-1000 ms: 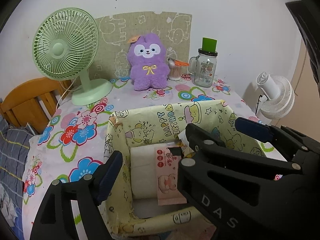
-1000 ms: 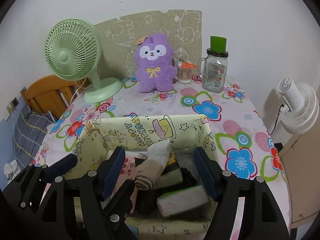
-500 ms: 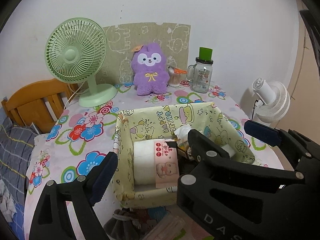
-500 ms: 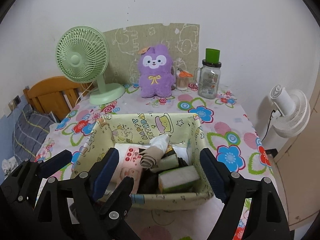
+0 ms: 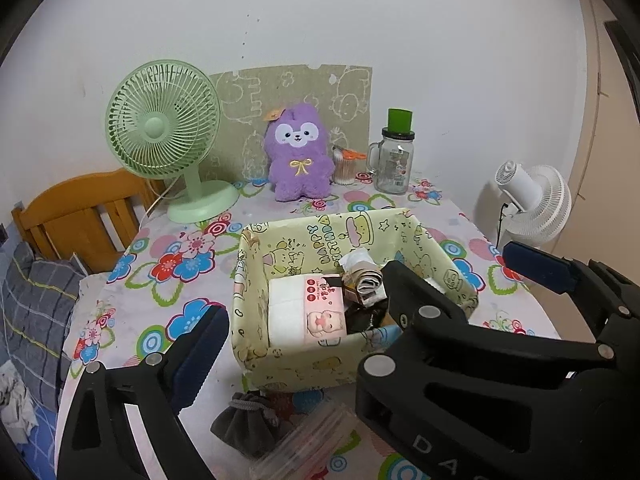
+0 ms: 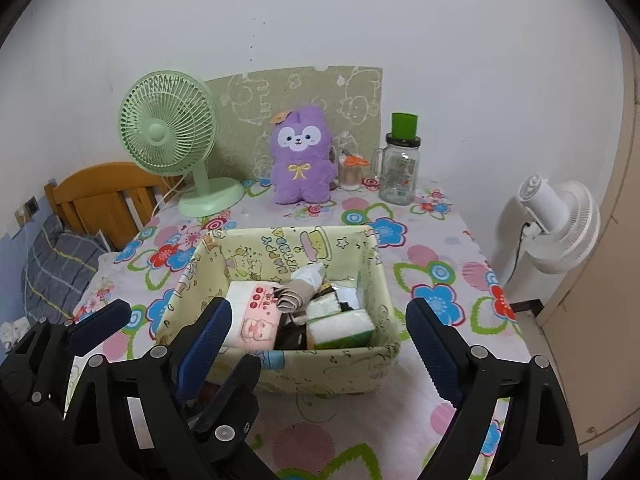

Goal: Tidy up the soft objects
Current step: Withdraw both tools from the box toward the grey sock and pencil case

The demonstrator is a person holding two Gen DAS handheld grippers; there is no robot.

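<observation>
Floral table (image 6: 432, 240) – filled fabric bin (image 6: 340, 372), both grippers opening, empty.

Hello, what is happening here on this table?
A person holds two claws over a flowered table. The left claw and right claw hold nothing, and their jaws are opening. Below them stands a yellow box packed with a tissue pack, rolled cloth and sponges. A grey pouch lies outside it.

A home bedroom, wooden bed frame (image 5: 76, 216) and plaid bedding (image 5: 36, 304) at left, flowered table (image 5: 160, 280), plush toy (image 5: 299, 155) far against the wall
</observation>
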